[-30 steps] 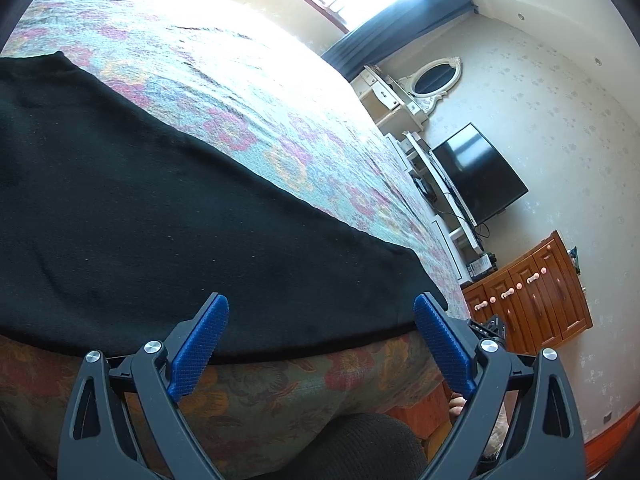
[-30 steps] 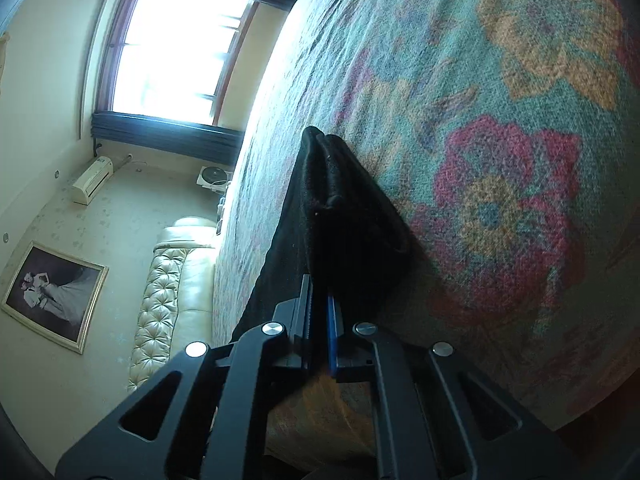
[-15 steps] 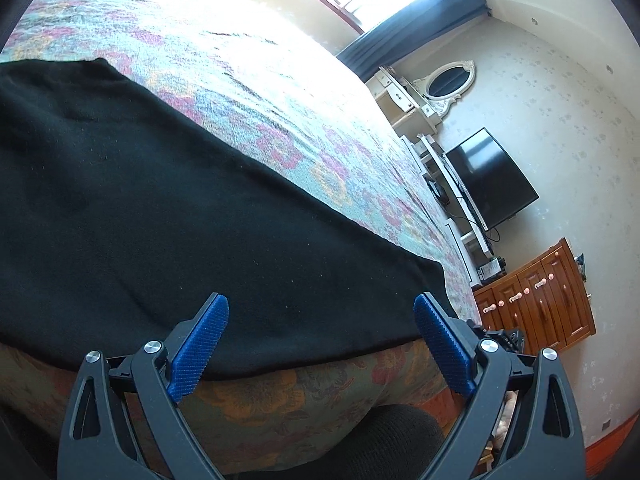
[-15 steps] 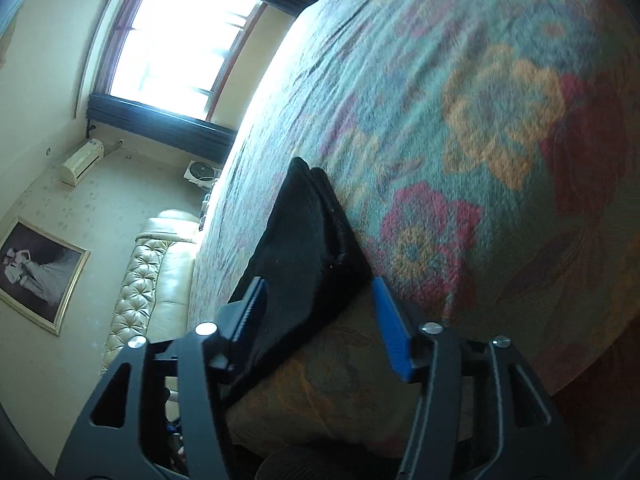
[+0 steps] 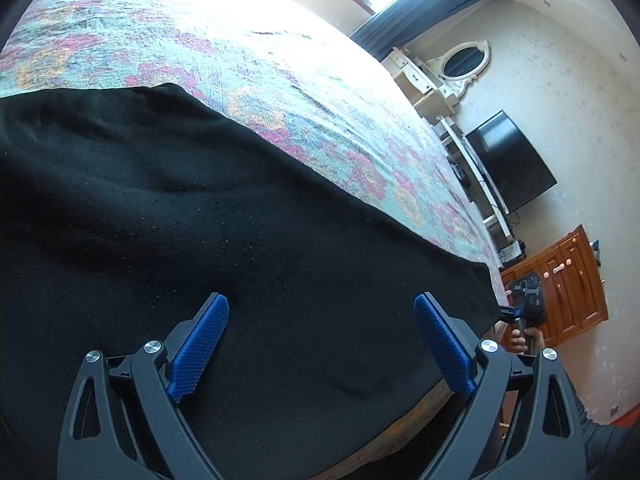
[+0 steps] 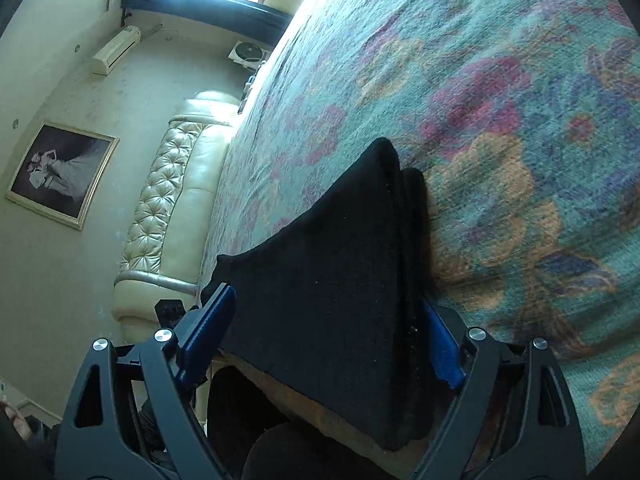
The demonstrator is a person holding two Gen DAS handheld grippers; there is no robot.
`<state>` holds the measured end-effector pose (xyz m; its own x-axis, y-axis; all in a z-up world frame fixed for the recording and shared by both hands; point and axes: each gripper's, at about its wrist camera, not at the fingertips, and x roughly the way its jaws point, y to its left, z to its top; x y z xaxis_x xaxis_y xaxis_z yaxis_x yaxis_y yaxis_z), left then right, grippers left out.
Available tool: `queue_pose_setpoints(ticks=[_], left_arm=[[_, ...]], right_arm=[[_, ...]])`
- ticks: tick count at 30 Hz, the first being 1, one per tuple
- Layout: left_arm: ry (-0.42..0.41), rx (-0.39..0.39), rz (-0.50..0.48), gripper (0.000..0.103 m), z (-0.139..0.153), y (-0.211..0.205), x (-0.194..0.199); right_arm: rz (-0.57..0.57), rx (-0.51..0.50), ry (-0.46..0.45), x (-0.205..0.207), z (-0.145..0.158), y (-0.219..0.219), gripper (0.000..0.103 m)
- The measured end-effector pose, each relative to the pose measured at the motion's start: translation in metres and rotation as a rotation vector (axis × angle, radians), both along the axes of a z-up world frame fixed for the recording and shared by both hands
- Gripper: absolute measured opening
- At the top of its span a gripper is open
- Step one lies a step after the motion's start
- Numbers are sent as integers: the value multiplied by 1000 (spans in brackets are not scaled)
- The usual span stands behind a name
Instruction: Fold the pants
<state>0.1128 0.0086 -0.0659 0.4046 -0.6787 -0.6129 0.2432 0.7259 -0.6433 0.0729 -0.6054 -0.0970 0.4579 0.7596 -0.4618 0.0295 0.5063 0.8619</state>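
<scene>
**Both grippers wide open over black pants on the bed**

Nearest the left wrist camera, the left gripper (image 5: 320,340) stood wide open, its blue fingers (image 5: 198,354) spread far apart and closed on nothing. Between and beyond them lay the black pants (image 5: 200,208), spread flat across the near side of the bed (image 5: 280,76) and reaching the near edge. Whether the pads touched the cloth could not be told. Past the far corner of the fabric, a hand held the right gripper (image 5: 528,292) just beside the bed's edge. Farther off, the floral bedspread ran toward a bright window, with a dark television (image 5: 510,166), a wooden cabinet (image 5: 560,276) and an oval mirror (image 5: 464,62) against the far wall.

From the right wrist camera, the right gripper (image 6: 324,336) was likewise wide open and held nothing. The end of the pants (image 6: 340,280) sat between its spread fingers, showing stacked layers along the right-hand edge, which covered part of the right pad. The fabric hung slightly over the near edge of the bed (image 6: 520,120). Beyond came a cream tufted headboard (image 6: 168,208), then a framed picture (image 6: 60,176) and an air conditioner (image 6: 116,50) on the wall.
</scene>
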Motion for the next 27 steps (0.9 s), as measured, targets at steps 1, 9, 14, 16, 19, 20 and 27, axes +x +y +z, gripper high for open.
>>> queue_pose_setpoints(ticks=[1, 9, 14, 16, 19, 20, 27], left_arm=[[-1, -10, 2, 93, -1, 1, -1], [-22, 8, -45, 93, -2, -1, -2], [-23, 60, -56, 93, 1, -7, 2], [-28, 80, -53, 93, 0, -10, 2], [-33, 111, -64, 93, -2, -13, 2], [-31, 127, -71, 93, -1, -15, 2], [-56, 89, -63, 95, -4, -9, -1]], right_arm=[[25, 17, 1, 3, -1, 4, 87], [-36, 82, 79, 8, -24, -3, 12], [-61, -14, 55, 4, 4, 8, 13], [-72, -45, 46, 1, 19, 12, 12], [-75, -97, 27, 1, 48, 22, 13], [-72, -126, 21, 2, 59, 27, 13], [-80, -286, -3, 7, 120, 60, 12]])
